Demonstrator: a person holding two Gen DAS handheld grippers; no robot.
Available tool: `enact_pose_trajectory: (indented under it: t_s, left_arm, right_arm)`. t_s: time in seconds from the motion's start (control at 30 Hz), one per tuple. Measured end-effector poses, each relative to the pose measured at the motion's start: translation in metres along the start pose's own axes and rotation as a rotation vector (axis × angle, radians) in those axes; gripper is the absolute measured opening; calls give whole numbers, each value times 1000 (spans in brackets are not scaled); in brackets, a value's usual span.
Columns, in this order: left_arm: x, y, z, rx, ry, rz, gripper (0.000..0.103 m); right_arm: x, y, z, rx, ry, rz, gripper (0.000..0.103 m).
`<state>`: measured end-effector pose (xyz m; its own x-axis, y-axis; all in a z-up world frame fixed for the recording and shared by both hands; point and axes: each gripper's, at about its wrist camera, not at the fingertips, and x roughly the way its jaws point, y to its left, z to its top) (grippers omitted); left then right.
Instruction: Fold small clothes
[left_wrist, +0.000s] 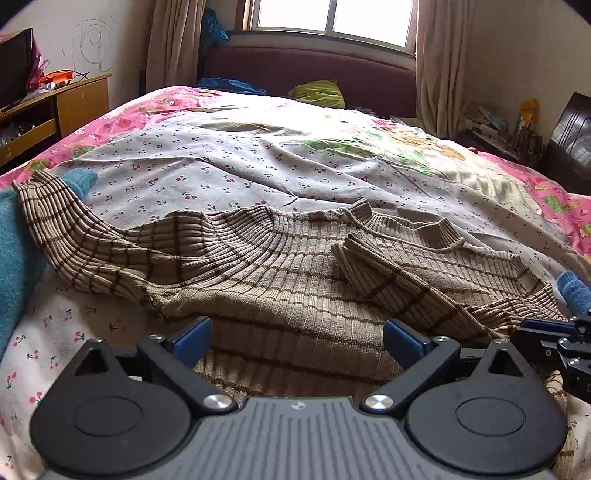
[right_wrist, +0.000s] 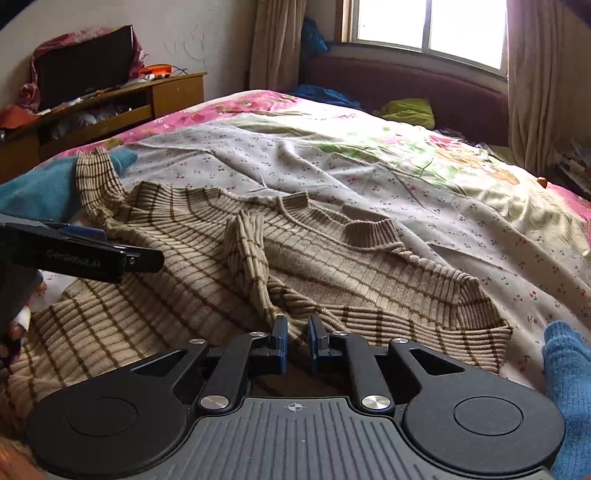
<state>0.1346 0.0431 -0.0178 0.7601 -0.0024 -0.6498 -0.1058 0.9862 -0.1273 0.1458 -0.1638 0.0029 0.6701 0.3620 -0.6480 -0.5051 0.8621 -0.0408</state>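
A tan ribbed sweater (left_wrist: 280, 266) with thin brown checks lay spread across a bed (left_wrist: 258, 162), on a cherry-print sheet, one sleeve (right_wrist: 247, 254) already folded over its chest and the other trailing toward a blue knit garment (left_wrist: 14, 251) at the side. The knit looked soft, light and stretchy, likely to sag and drag rather than hold a crease, so a firm pinch at the hem, cuff or shoulder seam seemed the surest hold. The left hand-held gripper (left_wrist: 297, 338) hung tilted down over the lower body of the sweater, its jaws spread wide and holding nothing. The right hand-held gripper (right_wrist: 295, 341), also angled down near the hem, showed a narrow gap between its blue pads (right_wrist: 280, 341), with no cloth visibly caught there.
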Motion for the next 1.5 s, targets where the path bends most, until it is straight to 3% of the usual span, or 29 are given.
enact_pose_trajectory:
  t_s: [0.13,0.3,0.4,0.43,0.6,0.73,0.8,0.97,1.07,1.17,1.23,1.33,1.43,1.5]
  left_arm:
    - [-1,4,4,-11,-8,16,103]
    - [-3,21,6,-40,-13,46,103]
    - [-9,32,10,-61,-31,60,103]
    - [-12,35,12,-69,-41,62,103]
    - [-26,52,22,-102,-90,74,103]
    - [-33,59,26,-120,-115,81,103]
    - [-37,62,26,-130,-122,83,103]
    - [-35,60,25,-117,-118,83,103]
    - [-26,48,25,-71,-100,72,103]
    - [-13,30,28,-17,-91,42,103]
    - [-1,18,31,14,-78,18,103]
    - [20,2,32,63,-57,12,103]
    - [47,-10,24,146,3,58,103]
    - [59,-9,14,166,52,72,103]
  right_arm:
    - [25,12,14,-55,-10,59,29]
    - [67,27,29,-27,21,75,28]
    - [82,28,38,41,50,79,9]
    - [82,26,43,67,40,82,9]
    - [56,7,78,208,-118,5,8]
    - [39,9,92,162,-249,-110,10]
    - [48,24,87,84,-211,-67,12]
    - [83,83,34,-140,10,79,15]
    - [66,79,19,-116,7,88,15]
    - [39,43,19,1,-9,71,16]
    - [27,15,18,48,-12,9,19]
    - [26,-36,11,82,35,-158,19]
    - [43,-75,-13,97,180,-334,19]
    - [39,-96,-31,170,203,-330,19]
